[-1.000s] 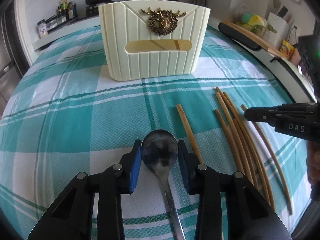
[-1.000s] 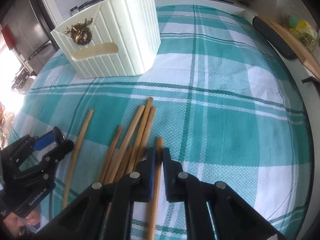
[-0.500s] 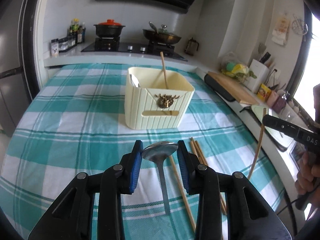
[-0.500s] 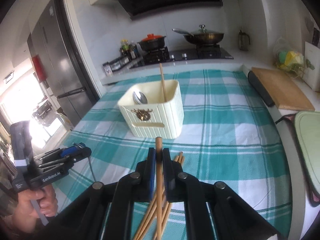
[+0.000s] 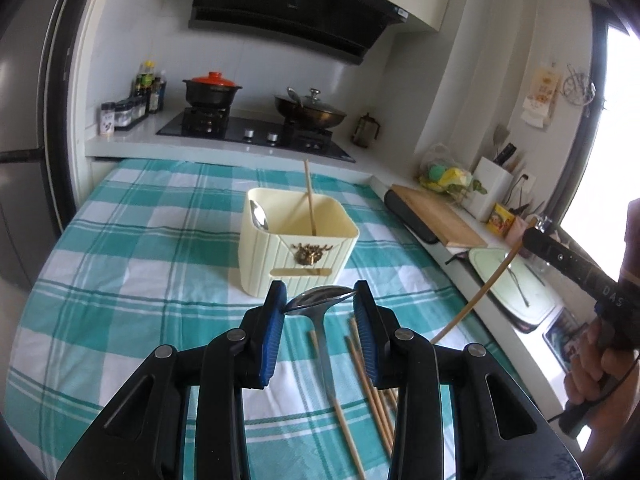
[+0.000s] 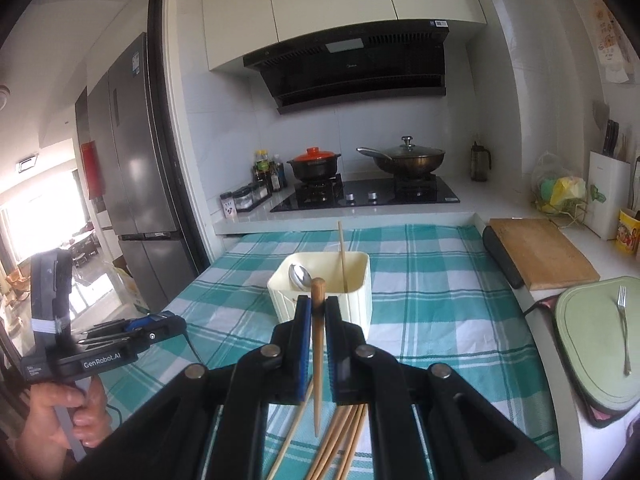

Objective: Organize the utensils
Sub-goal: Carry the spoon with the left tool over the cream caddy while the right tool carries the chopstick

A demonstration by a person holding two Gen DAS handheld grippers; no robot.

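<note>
Holder [image 5: 298, 254] mid-table [image 5: 120, 280], spoon [image 5: 258, 213] and one chopstick [image 5: 309, 196] inside. Loose chopsticks [image 5: 372, 388] on the cloth before it. Stove [image 5: 256, 132] behind the table. Cutting board [image 5: 436, 216] right; fork [image 6: 622, 330] on mat [image 6: 592, 344] further right.

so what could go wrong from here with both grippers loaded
The left gripper pinches the spoon only by its bowl edges, with the handle hanging down; it may pivot or slip out. The right gripper holds one chopstick near its top end, so the long free end could swing and miss the cream utensil holder. The holder already contains a spoon and a chopstick, which could block entry.
</note>
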